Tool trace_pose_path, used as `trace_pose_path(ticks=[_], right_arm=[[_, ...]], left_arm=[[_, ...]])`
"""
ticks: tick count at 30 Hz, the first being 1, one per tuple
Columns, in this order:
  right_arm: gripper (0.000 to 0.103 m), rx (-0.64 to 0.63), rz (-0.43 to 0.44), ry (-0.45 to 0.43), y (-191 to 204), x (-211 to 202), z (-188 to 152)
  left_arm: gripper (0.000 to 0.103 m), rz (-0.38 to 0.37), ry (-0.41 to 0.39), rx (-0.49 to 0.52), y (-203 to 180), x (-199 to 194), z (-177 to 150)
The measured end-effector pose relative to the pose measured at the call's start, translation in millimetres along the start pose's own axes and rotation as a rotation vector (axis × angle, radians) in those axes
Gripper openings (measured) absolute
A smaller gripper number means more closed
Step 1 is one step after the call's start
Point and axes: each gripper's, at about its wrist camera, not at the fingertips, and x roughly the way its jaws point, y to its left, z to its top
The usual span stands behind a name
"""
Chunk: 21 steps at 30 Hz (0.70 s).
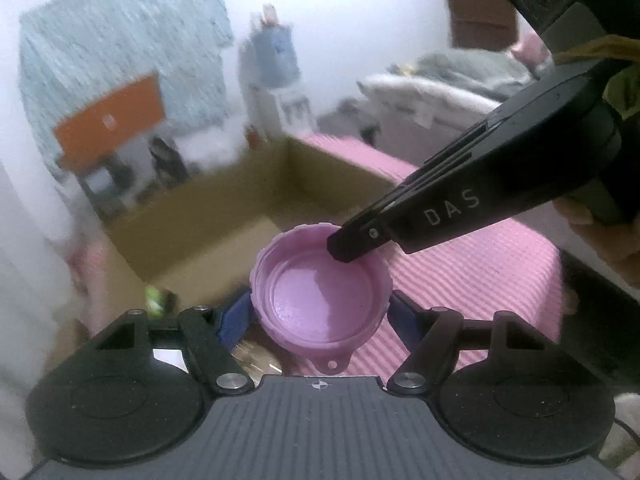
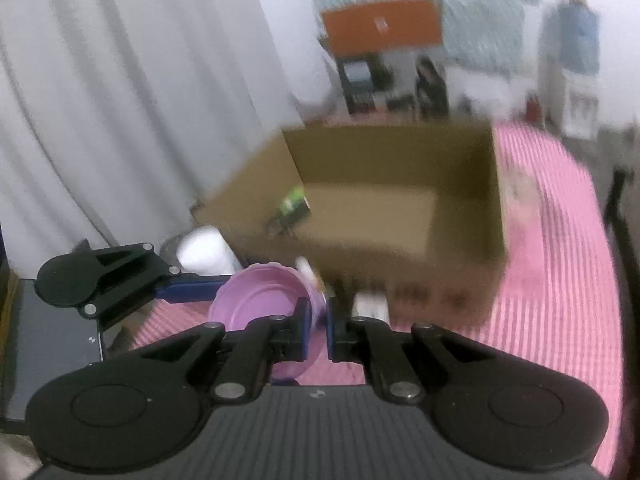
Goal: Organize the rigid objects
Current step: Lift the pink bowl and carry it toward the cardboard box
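A pink round plastic lid with a small tab is held above the pink mat, hollow side up. My left gripper grips it from both sides with its blue pads. My right gripper comes in from the right and is shut on the lid's far rim. In the right wrist view the lid has its rim pinched between my right gripper's blue pads, and the left gripper reaches it from the left. An open cardboard box stands just behind.
A small green and black object lies inside the box by its left wall. A pink ribbed mat covers the surface. A white roll stands left of the box. White curtains hang at the left. Cluttered shelves stand behind.
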Motion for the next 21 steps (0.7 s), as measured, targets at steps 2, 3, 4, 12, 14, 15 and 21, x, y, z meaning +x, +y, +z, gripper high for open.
trace_pose_path(ticks=[2, 3, 4, 12, 14, 15, 21], right_arm=[[0.009, -0.034, 0.019, -0.021, 4, 1, 20], [0.009, -0.057, 0.032, -0.028, 7, 3, 31], [0.009, -0.081, 0.047, -0.034, 8, 7, 42], [0.009, -0.066, 0.141, 0.1, -12, 85, 118], [0.009, -0.044, 0.145, 0.146, -23, 111, 133], [0.009, -0.03, 0.147, 0.167, -29, 117, 135], [0.008, 0.094, 0.162, 0.297, -77, 183, 155]], left_arm=[[0.073, 0.036, -0.01, -0.013, 11, -3, 12], [0.073, 0.051, -0.013, -0.026, 19, -2, 18], [0.073, 0.056, -0.008, -0.04, 27, -2, 23], [0.073, 0.026, 0.118, -0.159, 98, 38, 52], [0.073, 0.009, 0.166, -0.181, 109, 56, 56], [0.073, 0.002, 0.19, -0.186, 116, 66, 59], [0.073, -0.021, 0.319, -0.204, 140, 125, 68]])
